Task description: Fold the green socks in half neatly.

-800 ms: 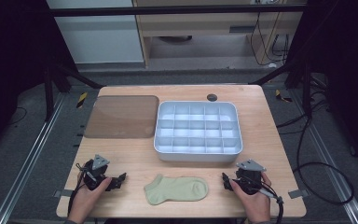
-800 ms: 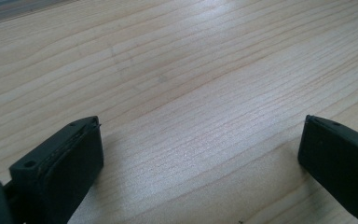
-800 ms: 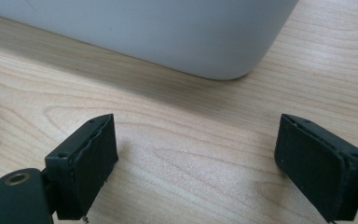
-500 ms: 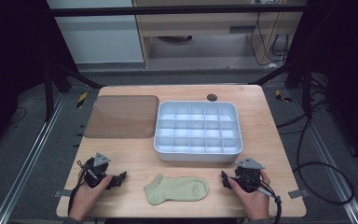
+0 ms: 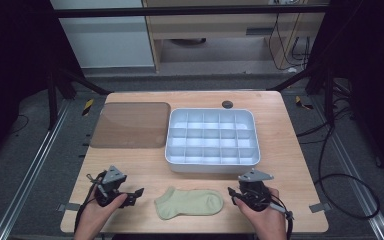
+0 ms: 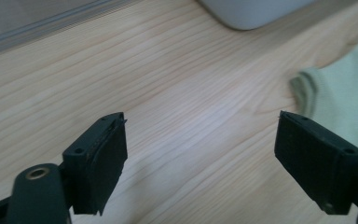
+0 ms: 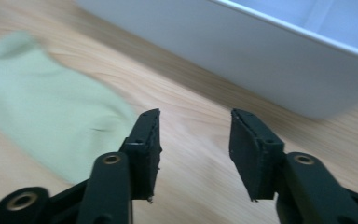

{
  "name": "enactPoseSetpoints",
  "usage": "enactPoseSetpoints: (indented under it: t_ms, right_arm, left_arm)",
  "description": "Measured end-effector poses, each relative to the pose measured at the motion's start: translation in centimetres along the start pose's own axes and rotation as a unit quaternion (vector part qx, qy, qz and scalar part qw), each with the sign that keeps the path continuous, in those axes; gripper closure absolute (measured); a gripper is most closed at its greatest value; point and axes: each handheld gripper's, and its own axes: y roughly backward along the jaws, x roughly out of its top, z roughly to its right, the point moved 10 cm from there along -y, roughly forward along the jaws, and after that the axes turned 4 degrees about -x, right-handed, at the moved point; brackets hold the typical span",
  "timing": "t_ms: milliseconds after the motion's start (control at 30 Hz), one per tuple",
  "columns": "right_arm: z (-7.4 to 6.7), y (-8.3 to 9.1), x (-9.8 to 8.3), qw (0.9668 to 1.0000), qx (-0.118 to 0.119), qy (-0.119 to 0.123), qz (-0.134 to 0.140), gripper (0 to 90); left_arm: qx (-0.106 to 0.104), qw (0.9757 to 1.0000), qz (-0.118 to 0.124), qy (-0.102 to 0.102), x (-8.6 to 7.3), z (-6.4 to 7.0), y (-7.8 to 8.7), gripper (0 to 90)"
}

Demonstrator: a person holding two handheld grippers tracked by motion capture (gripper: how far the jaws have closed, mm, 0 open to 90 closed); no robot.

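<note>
High view looks forward and down over table (image 5: 290, 150); both gripper views skim low, close to wood (sharing pale sock (image 5: 190, 203), tray (image 5: 212, 166) wall).

Table: a light wooden table (image 5: 130, 165) bears everything.
Centre right: a white plastic tray divided into small compartments (image 5: 212, 165) sits on it.
Left of tray: a brown translucent flat mat (image 5: 131, 125) lies just beside it.
Behind tray: a small dark round disc (image 5: 227, 104) lies near the far edge.
Front: a pale green sock (image 5: 189, 203) lies flat before the tray.
Left of sock: the left gripper (image 5: 136, 192), apart from it.
Right of sock: the right gripper (image 5: 231, 192), just beside it.
</note>
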Motion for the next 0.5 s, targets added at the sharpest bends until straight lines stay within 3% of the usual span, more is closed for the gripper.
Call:
enactPoseSetpoints:
  t_ms: [100, 167, 200, 300, 333, 400, 500]
  right_arm:
    - [-1.8, -0.1, 1.2, 0.9991, 0.036, 0.017, -0.013, 57.6]
    - [-2.3, -0.2, 1.5, 0.9987, 0.043, 0.022, -0.015, 56.8]
    - [-3.0, -0.4, 1.7, 0.9979, 0.055, 0.027, -0.023, 53.7]
    - [-3.4, -0.4, 1.8, 0.9973, 0.062, 0.028, -0.025, 50.3]
    - [-3.6, -0.2, 1.8, 0.9974, 0.062, 0.03, -0.025, 44.2]
    - [-3.8, -0.2, 1.9, 0.9974, 0.062, 0.028, -0.025, 41.4]
    - [-4.3, -0.1, 1.7, 0.9974, 0.063, 0.026, -0.026, 35.2]
  left_arm:
    - [-0.013, 0.9995, -0.021, -0.019, 1.2, 1.6, -0.8, 20.0]
    - [-0.017, 0.9994, -0.024, -0.02, 1.5, 2.1, -1.0, 23.8]
    - [-0.029, 0.9988, -0.033, -0.021, 1.7, 3.1, -1.2, 24.1]
    - [-0.037, 0.9984, -0.039, -0.018, 1.7, 3.6, -1.3, 26.0]
    - [-0.038, 0.9978, -0.051, -0.018, 1.4, 4.1, -1.4, 26.9]
    - [-0.039, 0.9975, -0.056, -0.019, 1.2, 4.5, -1.4, 27.9]
    - [-0.057, 0.9964, -0.061, -0.016, 1.1, 5.4, -1.3, 31.2]
